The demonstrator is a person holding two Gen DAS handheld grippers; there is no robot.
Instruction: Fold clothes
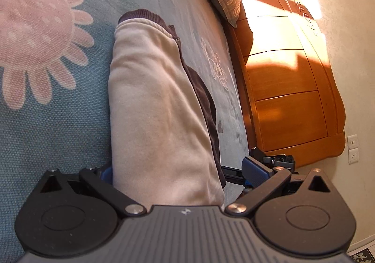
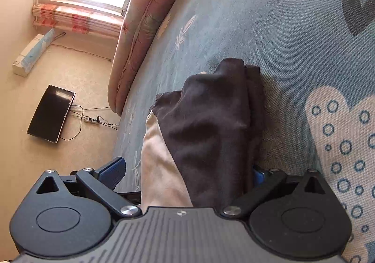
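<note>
Now both spread apart: left gripper [image 1: 178,169] and right gripper [image 2: 187,169], around the folded cream-and-brown garment [image 1: 161,110]. Lying on the teal bedspread [image 1: 58,134], near wooden headboard [image 1: 288,98].

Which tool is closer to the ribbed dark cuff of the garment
Left. The ribbed dark cuff lies straight ahead of the left tool, at the far end of the cream fabric it straddles. The right tool straddles the garment's dark part; no cuff shows there.

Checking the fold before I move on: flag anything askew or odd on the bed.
The garment is bunched, not flat: its dark brown layer humps up unevenly over the cream layer. Both the left hand-held gripper and right hand-held gripper stand open around it. Nothing looks spilled or damaged on the bedspread.
</note>
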